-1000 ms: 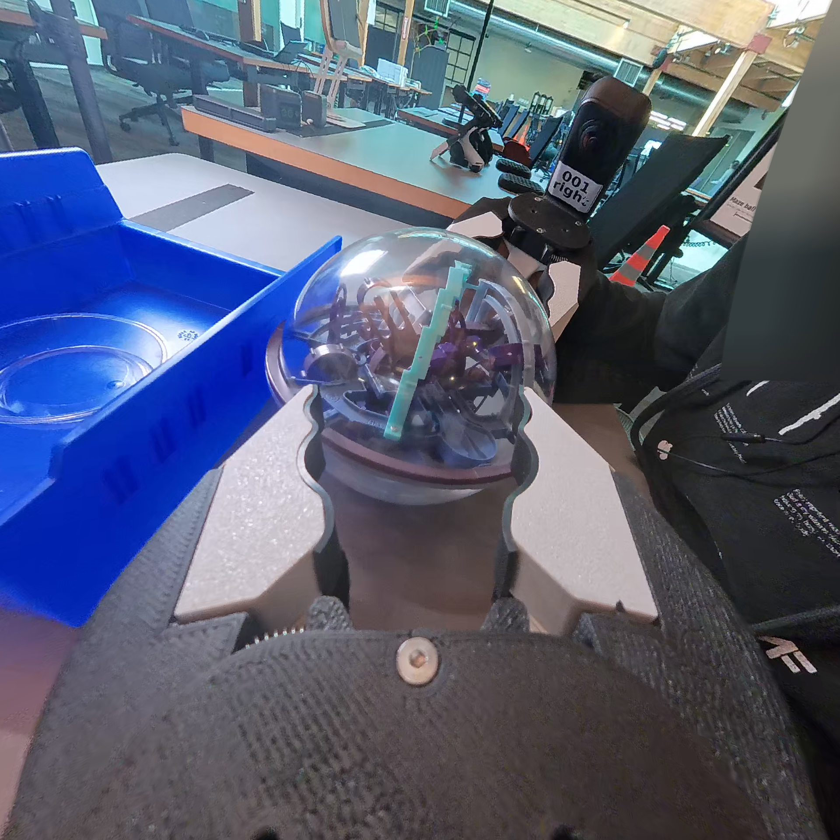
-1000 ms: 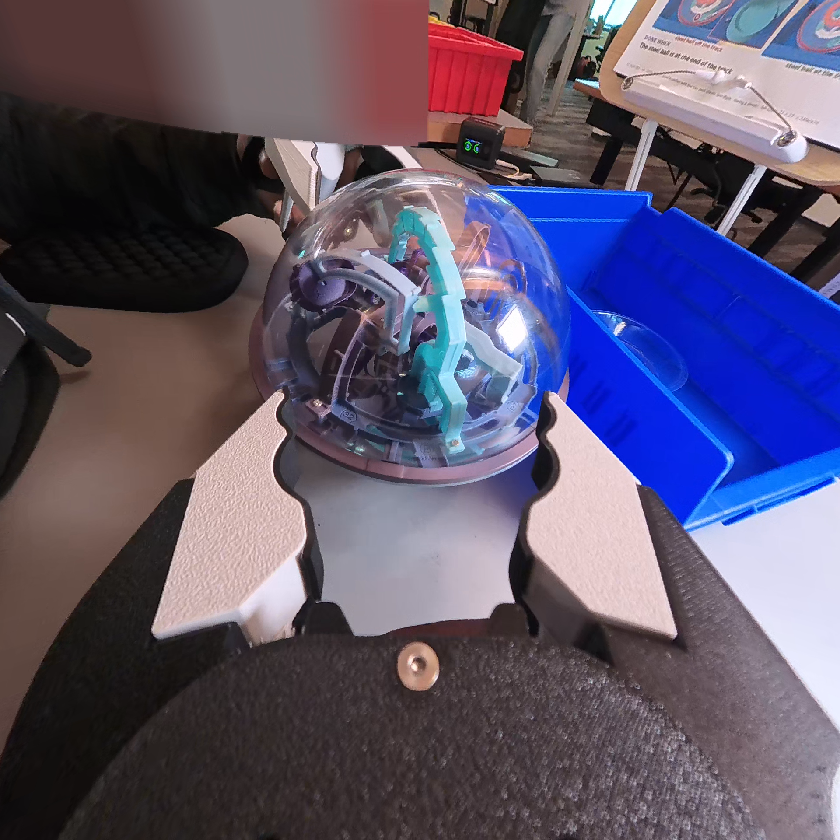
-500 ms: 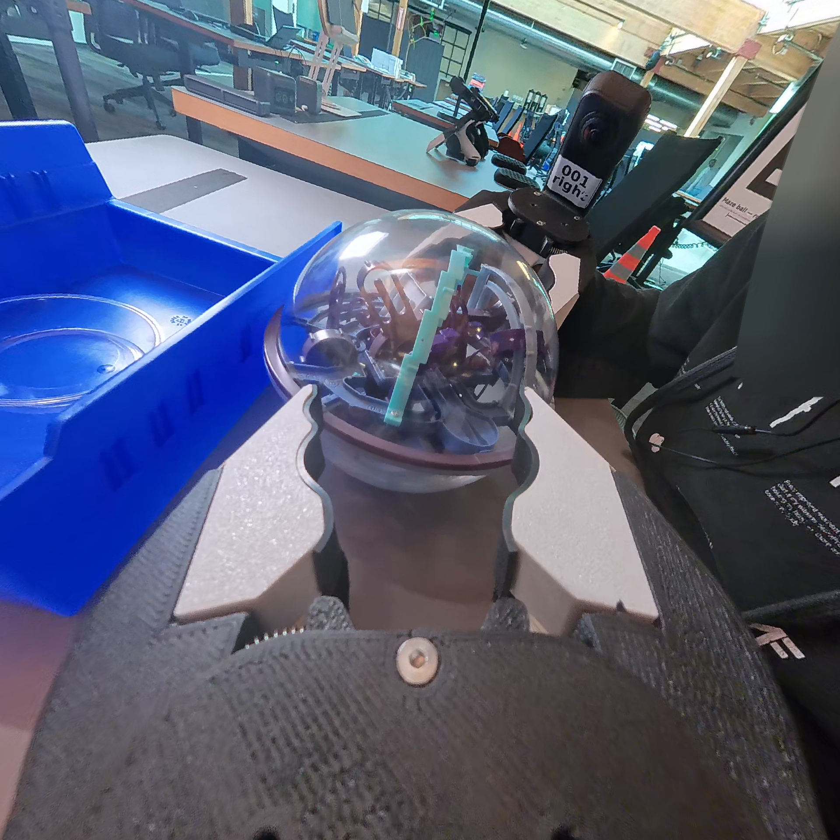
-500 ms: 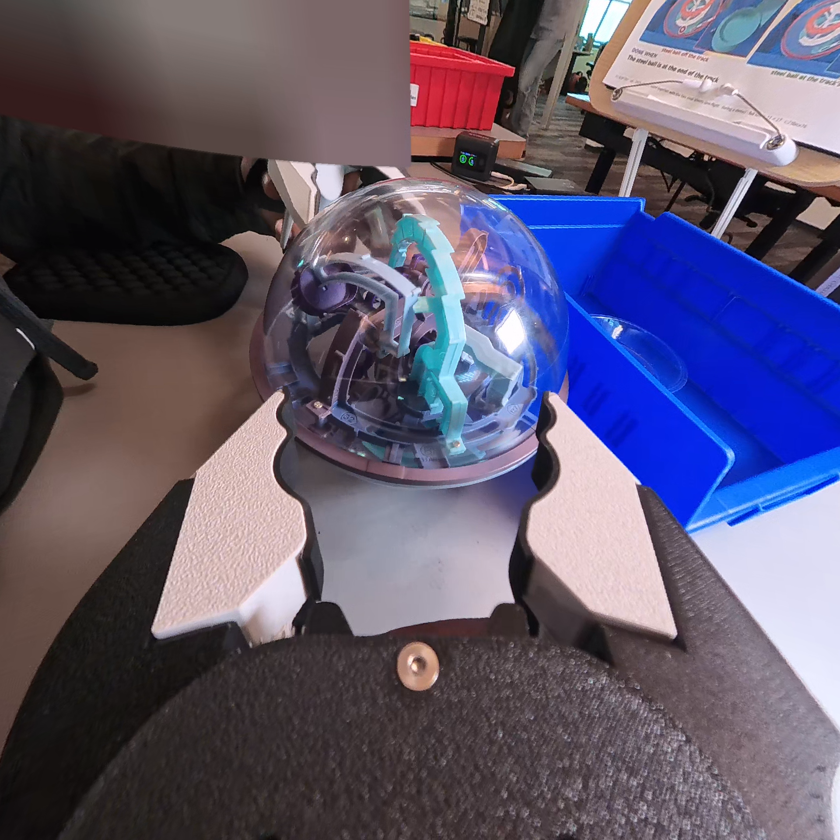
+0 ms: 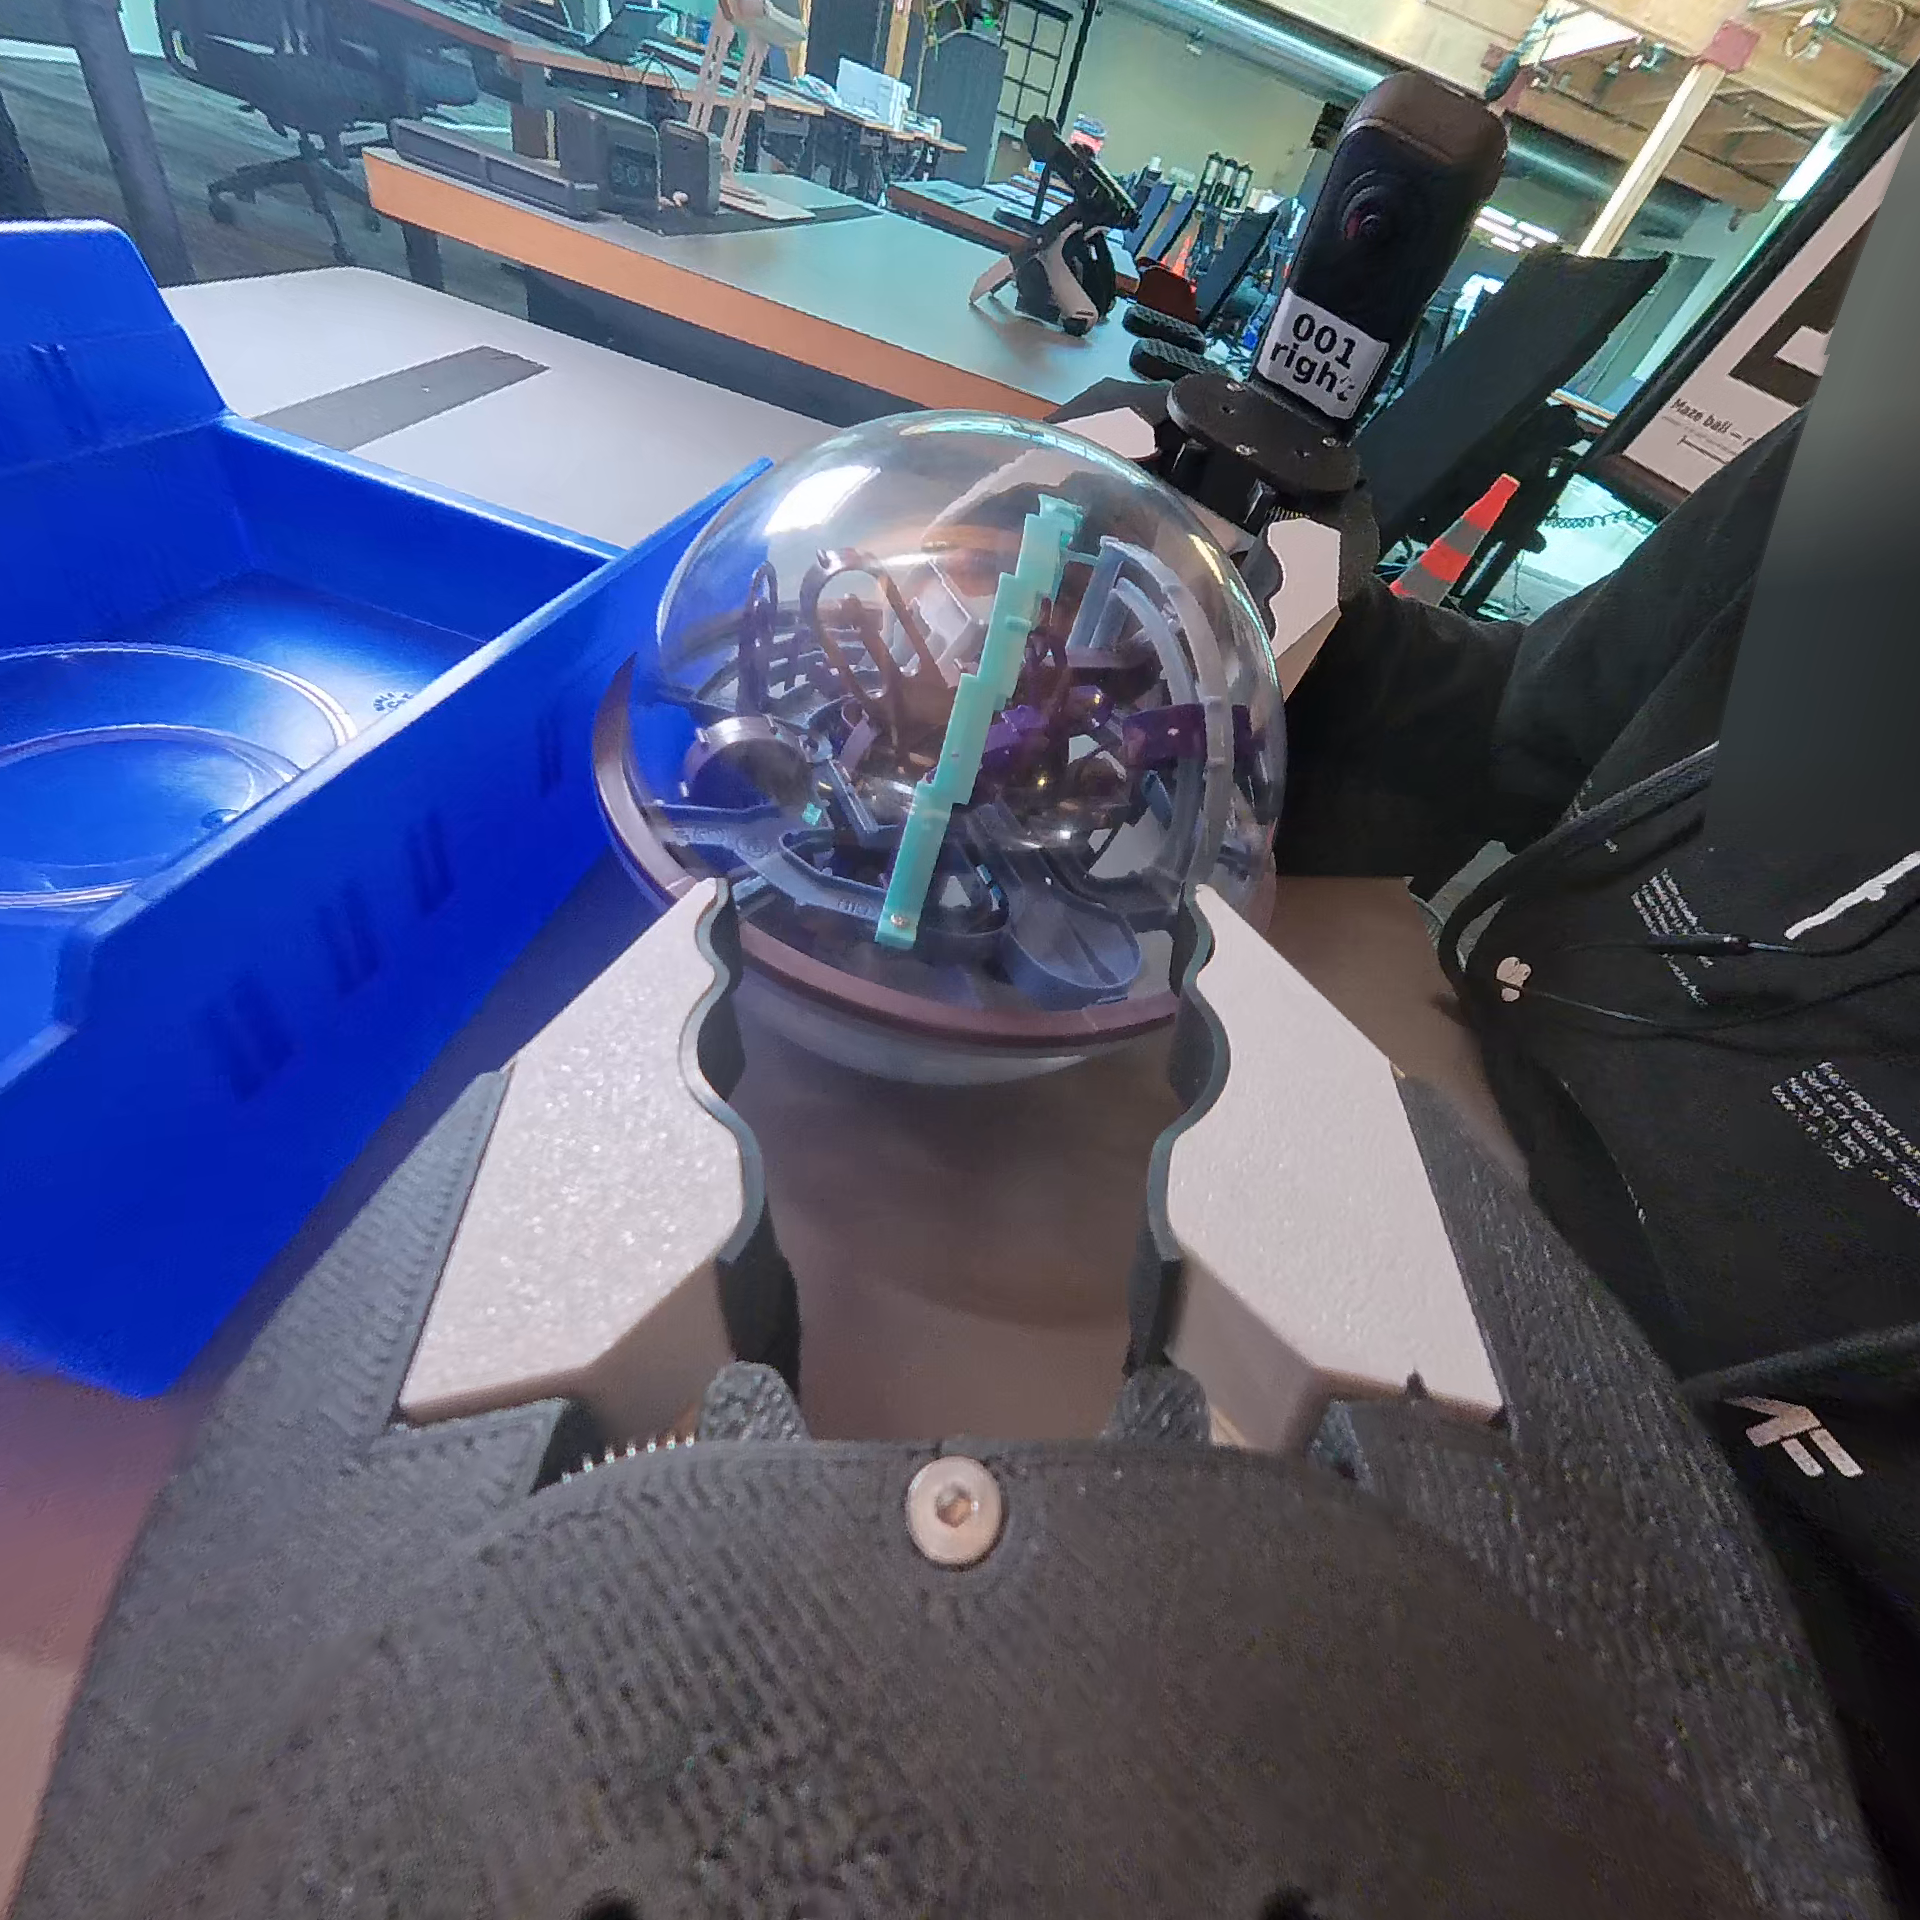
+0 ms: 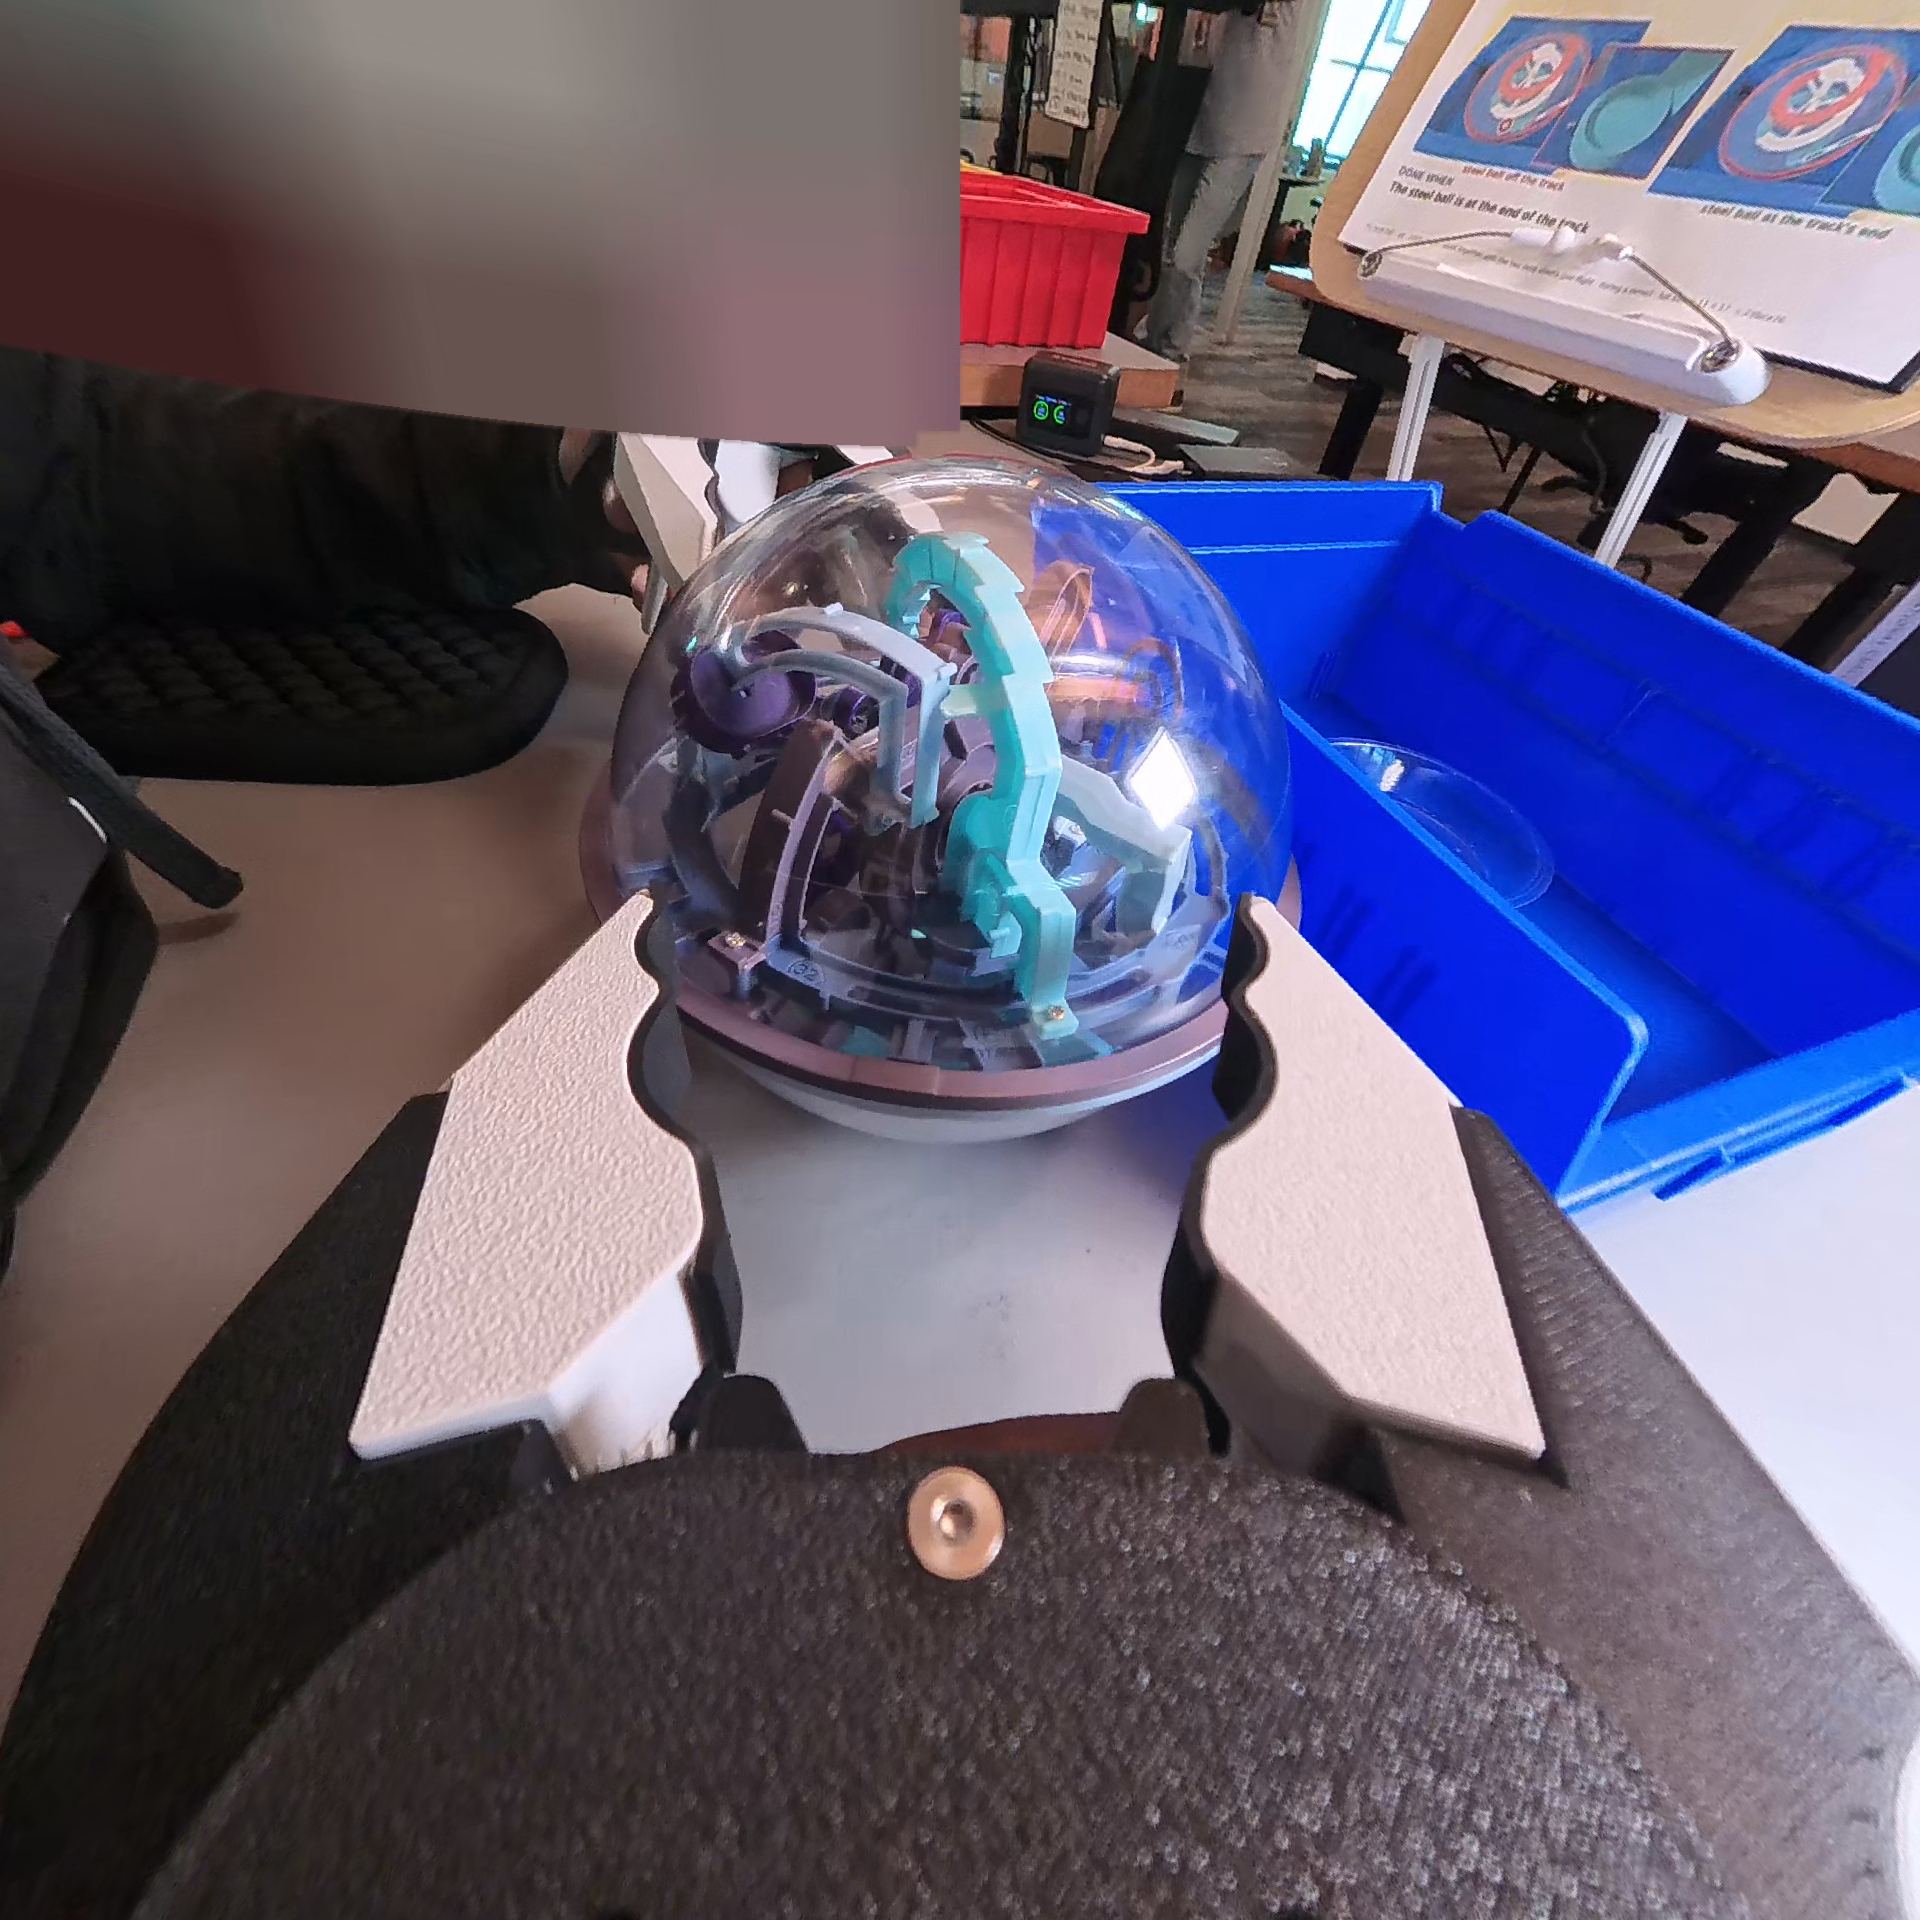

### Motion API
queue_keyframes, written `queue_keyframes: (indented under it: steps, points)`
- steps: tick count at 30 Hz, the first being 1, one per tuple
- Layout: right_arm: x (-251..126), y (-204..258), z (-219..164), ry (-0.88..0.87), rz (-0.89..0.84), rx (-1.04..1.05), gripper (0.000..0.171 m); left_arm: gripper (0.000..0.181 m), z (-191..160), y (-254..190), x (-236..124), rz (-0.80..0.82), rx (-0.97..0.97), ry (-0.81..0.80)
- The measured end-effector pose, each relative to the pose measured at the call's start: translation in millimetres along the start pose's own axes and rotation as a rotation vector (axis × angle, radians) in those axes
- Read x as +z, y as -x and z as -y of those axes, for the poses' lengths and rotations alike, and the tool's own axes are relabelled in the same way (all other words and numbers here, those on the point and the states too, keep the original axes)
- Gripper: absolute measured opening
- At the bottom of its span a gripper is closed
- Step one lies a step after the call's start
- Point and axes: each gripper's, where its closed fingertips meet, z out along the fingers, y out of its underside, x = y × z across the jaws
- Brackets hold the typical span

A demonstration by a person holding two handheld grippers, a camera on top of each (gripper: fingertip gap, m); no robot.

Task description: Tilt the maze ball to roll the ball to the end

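We worked at a pale table (image 6: 312,1039) in an open workshop. The maze ball (image 5: 940,748) sat clamped between left gripper (image 5: 951,925) and right gripper (image 6: 945,925), just beside a blue bin (image 6: 1621,790); a red bin (image 6: 1039,260) lay beyond.

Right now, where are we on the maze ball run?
Done: the maze ball is off the table, out of the blue bin, held from opposite sides by the left gripper and right gripper. In hand: it sits slightly tilted. Left: rolling the steel ball to the track's end; I cannot spot that ball inside.
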Motion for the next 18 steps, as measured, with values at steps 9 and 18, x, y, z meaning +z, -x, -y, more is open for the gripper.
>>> queue_keyframes:
  steps: [9, 18]
  points:
    - [-0.2, -0.3, -1.1, -0.008, 0.008, 0.007, 0.103, 0.080, -1.7, -0.5, -1.1, 0.000, 0.021, 0.005]
    - [-0.4, -0.8, -2.3, -0.008, 0.012, 0.013, 0.103, 0.078, -2.0, -0.5, -1.2, 0.001, 0.030, 0.004]
